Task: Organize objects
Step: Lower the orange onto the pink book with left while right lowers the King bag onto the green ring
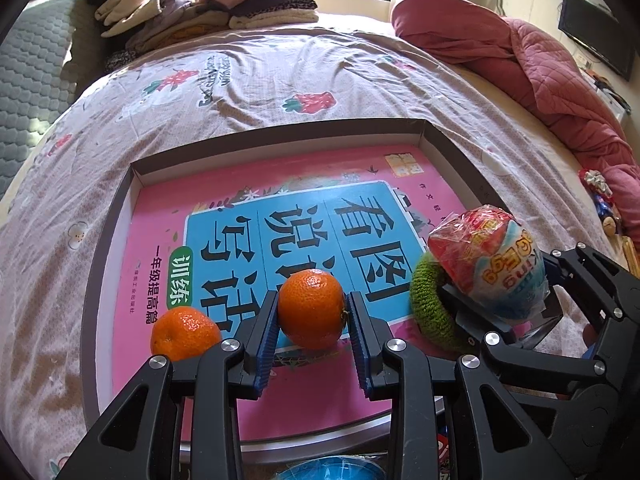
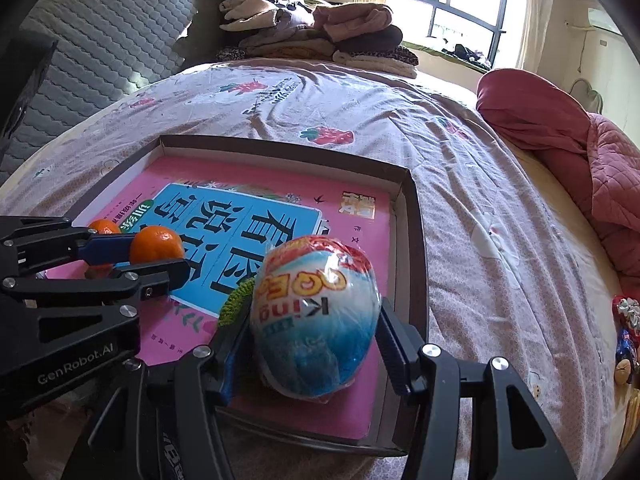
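A shallow brown box (image 1: 280, 136) (image 2: 416, 240) lies on the bed with a pink picture book (image 1: 160, 216) (image 2: 360, 216) flat inside. My left gripper (image 1: 311, 308) (image 2: 152, 256) is shut on an orange mandarin (image 1: 310, 312) (image 2: 156, 244), low over the book. A second mandarin (image 1: 184, 332) (image 2: 104, 226) rests on the book just left of it. My right gripper (image 2: 316, 328) (image 1: 504, 300) is shut on a foil-wrapped toy egg (image 2: 316, 320) (image 1: 492, 264) at the box's near right corner. A green knitted piece (image 1: 432, 304) (image 2: 236, 300) lies beside the egg.
The bed sheet (image 1: 280, 64) is pink with strawberry prints. Folded clothes (image 1: 200, 4) (image 2: 312, 32) are piled at the far side. A red quilt (image 1: 540, 64) (image 2: 580, 152) is bunched on the right, with small toys (image 2: 626, 340) near the bed's edge. A grey mattress (image 2: 100, 40) stands on the left.
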`<state>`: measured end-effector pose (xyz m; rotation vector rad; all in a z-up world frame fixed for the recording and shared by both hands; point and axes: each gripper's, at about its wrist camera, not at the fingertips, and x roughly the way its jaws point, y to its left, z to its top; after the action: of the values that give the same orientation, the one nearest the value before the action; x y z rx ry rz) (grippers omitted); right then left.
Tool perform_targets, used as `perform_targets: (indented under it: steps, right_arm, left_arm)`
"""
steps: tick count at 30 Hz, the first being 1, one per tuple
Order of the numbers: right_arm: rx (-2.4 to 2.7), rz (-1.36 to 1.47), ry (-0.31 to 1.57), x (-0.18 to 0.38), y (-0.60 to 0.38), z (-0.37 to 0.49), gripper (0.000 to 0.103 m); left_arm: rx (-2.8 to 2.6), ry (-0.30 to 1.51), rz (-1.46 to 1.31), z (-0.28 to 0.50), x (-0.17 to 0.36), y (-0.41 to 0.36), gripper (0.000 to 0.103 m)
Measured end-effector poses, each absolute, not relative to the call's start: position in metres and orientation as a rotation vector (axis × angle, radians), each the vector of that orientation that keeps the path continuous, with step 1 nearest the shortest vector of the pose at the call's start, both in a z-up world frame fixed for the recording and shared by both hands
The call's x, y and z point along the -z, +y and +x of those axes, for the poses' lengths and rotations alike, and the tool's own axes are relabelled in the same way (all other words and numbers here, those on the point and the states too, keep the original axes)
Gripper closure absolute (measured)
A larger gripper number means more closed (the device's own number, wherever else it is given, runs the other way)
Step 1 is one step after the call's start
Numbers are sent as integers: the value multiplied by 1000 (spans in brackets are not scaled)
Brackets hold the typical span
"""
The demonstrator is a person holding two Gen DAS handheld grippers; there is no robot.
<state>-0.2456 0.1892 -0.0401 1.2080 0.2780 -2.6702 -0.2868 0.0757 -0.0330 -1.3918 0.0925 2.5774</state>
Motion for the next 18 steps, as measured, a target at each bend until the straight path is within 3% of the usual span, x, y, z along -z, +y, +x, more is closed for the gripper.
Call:
perform_targets:
  steps: [18]
  right_arm:
    - [2689, 1226, 266, 37, 194, -242, 46]
  left_arm:
    - [-2561, 77, -1422, -285, 34, 74, 68]
